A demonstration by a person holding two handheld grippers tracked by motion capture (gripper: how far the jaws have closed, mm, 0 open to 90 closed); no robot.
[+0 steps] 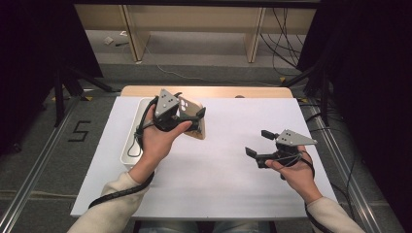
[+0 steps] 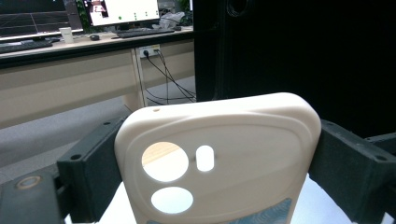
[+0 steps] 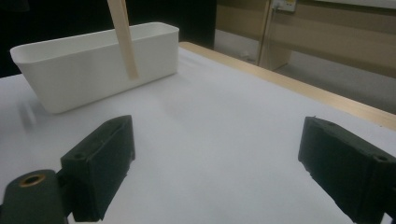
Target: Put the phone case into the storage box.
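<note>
A beige phone case (image 1: 191, 107) with round camera cutouts is clamped by its two long edges in my left gripper (image 1: 192, 121), which is shut on it above the table's left half. In the left gripper view the case (image 2: 243, 140) stands upright between the black fingers (image 2: 95, 163), its back facing the camera. My right gripper (image 1: 258, 142) hovers low over the table's right half with its jaws wide open and nothing between them. In the right gripper view the gripper (image 3: 219, 163) looks across the white tabletop, and the case's thin edge (image 3: 123, 37) hangs in front of a white bin (image 3: 93, 70).
The long white bin (image 1: 127, 150) lies along the table's left edge, under the left hand's cable. The table (image 1: 218, 174) has a white top and a wooden strip along its far edge. Dark stands and loose cables (image 1: 286, 34) flank it on the floor.
</note>
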